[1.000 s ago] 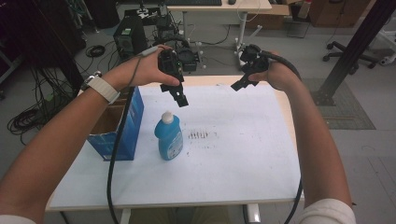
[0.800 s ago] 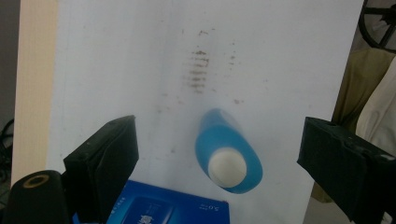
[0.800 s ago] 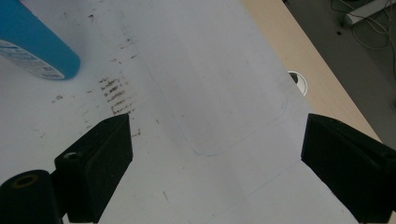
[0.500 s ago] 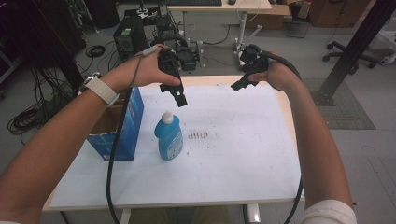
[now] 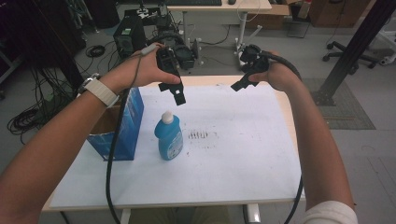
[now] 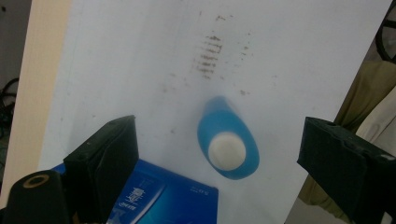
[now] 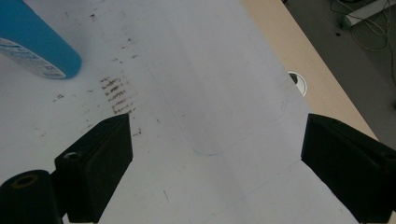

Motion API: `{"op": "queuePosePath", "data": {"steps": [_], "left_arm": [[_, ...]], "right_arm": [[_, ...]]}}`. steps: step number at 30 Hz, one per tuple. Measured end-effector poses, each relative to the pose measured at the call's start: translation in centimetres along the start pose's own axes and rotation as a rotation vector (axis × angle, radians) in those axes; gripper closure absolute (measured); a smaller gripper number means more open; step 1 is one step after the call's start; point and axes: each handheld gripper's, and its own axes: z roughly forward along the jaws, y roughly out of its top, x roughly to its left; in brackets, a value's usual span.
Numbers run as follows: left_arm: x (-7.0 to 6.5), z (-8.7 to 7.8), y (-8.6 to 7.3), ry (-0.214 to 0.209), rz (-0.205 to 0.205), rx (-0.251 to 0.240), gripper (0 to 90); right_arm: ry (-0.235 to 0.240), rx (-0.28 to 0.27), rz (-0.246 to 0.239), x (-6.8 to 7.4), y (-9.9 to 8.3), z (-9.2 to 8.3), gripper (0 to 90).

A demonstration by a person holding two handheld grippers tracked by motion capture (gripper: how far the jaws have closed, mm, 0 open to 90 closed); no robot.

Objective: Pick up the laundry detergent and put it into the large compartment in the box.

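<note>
While both grippers hang above the far half of the table [image 5: 243, 177], the bottle [image 5: 168, 136] stands upright on the white sheet, just beside the blue box [image 5: 125, 126]; whether they touch cannot be told. Left gripper [image 5: 173, 88]: above and just beyond the bottle, jaws wide apart, nothing between them. Its own view looks straight down on the white cap [image 6: 227, 150], the bottle's body foreshortened and its label out of sight. Box cut off at the bottom edge there, print too blurred to read. Right gripper [image 5: 243, 83]: near the far right part of the sheet, well apart from the bottle, jaws wide, empty. Its view catches the bottle's lower end [image 7: 35, 44] at the top left corner, the rest out of frame. Brown smudges [image 5: 198, 135] mark the sheet right of the bottle.
</note>
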Motion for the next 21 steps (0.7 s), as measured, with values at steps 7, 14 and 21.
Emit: {"op": "queuePosePath", "data": {"steps": [7,14,21], "left_arm": [[0.07,-0.25,-0.24,-0.005,-0.053,-0.006,12.0],[0.22,-0.58,-0.77,0.012,-0.097,0.001,12.0],[0.11,-0.77,-0.97,0.011,-0.134,0.005,12.0]], "right_arm": [[-0.003,-0.003,0.000,-0.01,-0.01,-0.09,9.0],[-0.007,-0.004,0.002,-0.07,0.01,-0.06,9.0],[-0.006,-0.004,-0.004,-0.01,0.13,0.07,9.0]]}}
